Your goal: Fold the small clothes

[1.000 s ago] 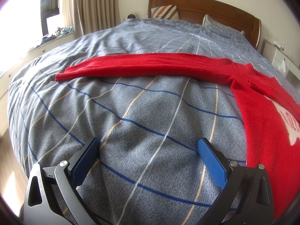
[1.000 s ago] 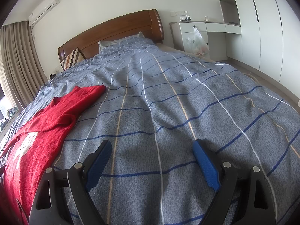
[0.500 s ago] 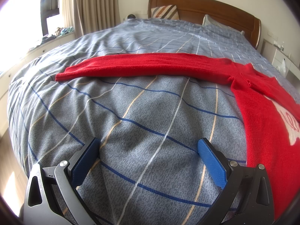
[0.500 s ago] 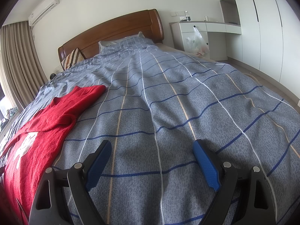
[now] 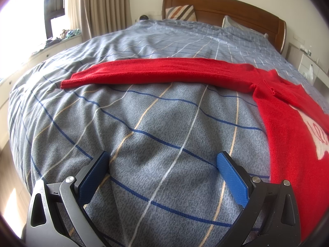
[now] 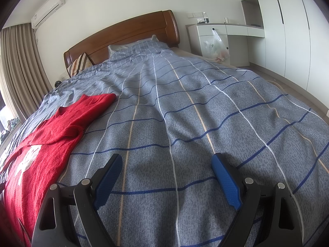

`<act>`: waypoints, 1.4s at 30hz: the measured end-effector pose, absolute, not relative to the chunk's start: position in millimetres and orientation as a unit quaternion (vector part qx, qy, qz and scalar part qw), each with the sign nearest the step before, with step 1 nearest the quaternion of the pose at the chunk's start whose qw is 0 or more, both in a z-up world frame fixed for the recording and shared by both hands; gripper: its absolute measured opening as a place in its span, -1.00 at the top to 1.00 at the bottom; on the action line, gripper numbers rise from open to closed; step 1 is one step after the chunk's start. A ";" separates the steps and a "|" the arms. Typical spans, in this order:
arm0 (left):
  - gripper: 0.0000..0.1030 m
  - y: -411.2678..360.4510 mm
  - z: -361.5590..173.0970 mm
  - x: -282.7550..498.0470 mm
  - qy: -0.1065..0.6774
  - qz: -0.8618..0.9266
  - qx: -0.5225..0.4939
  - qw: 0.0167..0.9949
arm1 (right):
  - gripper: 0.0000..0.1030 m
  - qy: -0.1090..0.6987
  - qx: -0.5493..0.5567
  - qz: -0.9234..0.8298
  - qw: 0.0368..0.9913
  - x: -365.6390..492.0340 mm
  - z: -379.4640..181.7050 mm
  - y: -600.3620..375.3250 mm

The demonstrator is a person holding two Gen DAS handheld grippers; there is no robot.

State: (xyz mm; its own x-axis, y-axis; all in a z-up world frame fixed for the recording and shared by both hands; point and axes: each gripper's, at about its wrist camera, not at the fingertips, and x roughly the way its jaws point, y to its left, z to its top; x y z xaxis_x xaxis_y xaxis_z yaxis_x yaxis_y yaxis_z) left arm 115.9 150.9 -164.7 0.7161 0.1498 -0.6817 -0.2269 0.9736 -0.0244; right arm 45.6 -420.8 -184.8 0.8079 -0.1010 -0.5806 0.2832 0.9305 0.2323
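A red knit sweater (image 5: 292, 127) with a white front print lies flat on the grey checked bedspread (image 5: 164, 123). In the left wrist view one sleeve (image 5: 156, 72) stretches straight out to the left, its body at the right. My left gripper (image 5: 162, 164) is open and empty, low over the bedspread, short of the sleeve. In the right wrist view the sweater (image 6: 47, 144) lies at the left, its other sleeve (image 6: 94, 103) folded in short. My right gripper (image 6: 166, 164) is open and empty over bare bedspread, right of the sweater.
A wooden headboard (image 6: 123, 35) and pillows (image 5: 181, 12) are at the far end. Curtains (image 5: 102, 6) and a window ledge stand to the left. A white desk (image 6: 226, 30) with a hanging plastic bag (image 6: 216, 45) and wardrobes (image 6: 287, 26) stand to the right.
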 end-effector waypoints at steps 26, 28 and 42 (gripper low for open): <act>0.88 388.1 -154.4 221.6 0.400 0.134 -0.401 0.814 | -0.72 0.297 0.145 -0.105 0.938 48.8 -184.4 -416.1; 0.89 382.2 -135.7 222.0 0.390 0.143 -0.386 0.824 | -0.72 0.297 0.145 -0.105 0.938 48.8 -184.4 -416.1; 0.89 48.4 68.5 275.4 0.319 -0.184 -0.104 0.924 | -0.73 0.300 0.142 -0.107 0.937 50.3 -186.6 -417.4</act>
State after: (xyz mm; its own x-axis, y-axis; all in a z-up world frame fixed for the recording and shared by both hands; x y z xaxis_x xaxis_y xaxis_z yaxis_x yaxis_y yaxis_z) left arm 275.4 48.4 68.5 0.7290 -0.4072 -0.5502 0.2745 0.9102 -0.3100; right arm 50.3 -417.4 -186.6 0.7974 -0.1154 -0.5923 0.2857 0.9367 0.2022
